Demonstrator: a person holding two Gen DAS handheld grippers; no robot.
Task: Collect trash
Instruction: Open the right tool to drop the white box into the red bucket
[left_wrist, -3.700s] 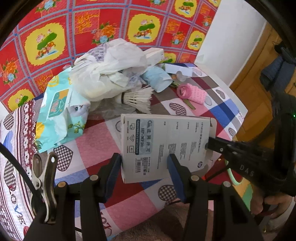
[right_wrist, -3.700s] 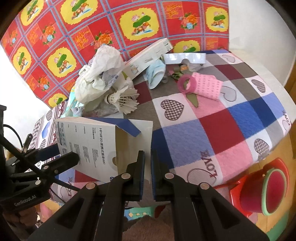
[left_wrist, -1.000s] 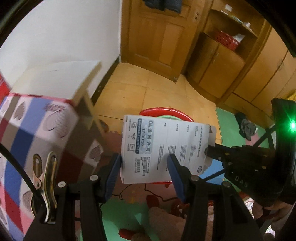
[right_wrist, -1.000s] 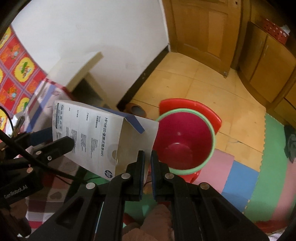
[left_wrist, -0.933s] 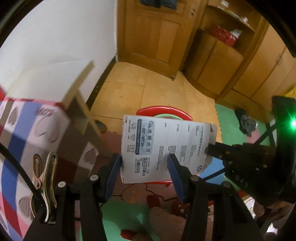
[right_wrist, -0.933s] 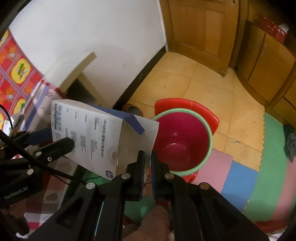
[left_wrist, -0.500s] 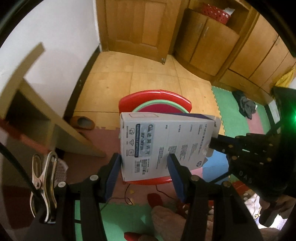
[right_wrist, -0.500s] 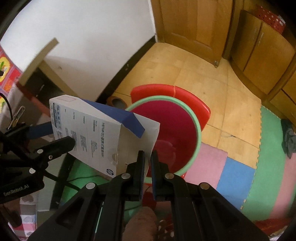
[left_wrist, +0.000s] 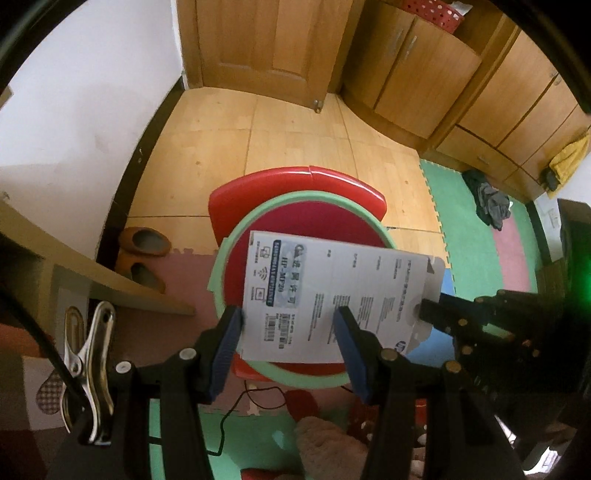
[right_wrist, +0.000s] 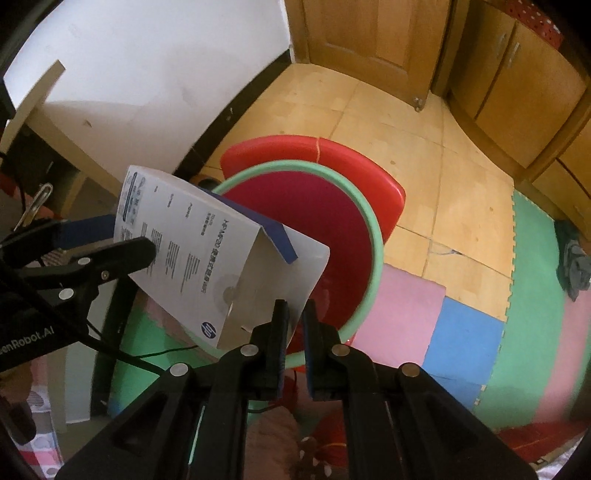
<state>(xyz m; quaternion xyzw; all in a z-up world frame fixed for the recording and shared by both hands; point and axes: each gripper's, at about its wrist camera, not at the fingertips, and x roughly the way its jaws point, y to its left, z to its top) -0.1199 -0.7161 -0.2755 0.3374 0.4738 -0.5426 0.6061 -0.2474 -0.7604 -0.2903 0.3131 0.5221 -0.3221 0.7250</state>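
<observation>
Grippers, my left (left_wrist: 288, 332) and right (right_wrist: 294, 321), are both squeezing the flat white cardboard box (left_wrist: 332, 295) over the round red green-rimmed plastic bin (right_wrist: 325, 221).

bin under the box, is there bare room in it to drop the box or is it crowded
The visible inside of the red bin, within its green rim, looks bare. The space above it is crowded: the white box is held by the left gripper and the right gripper, covering the bin's near side. The wooden floor beyond is bare too.
</observation>
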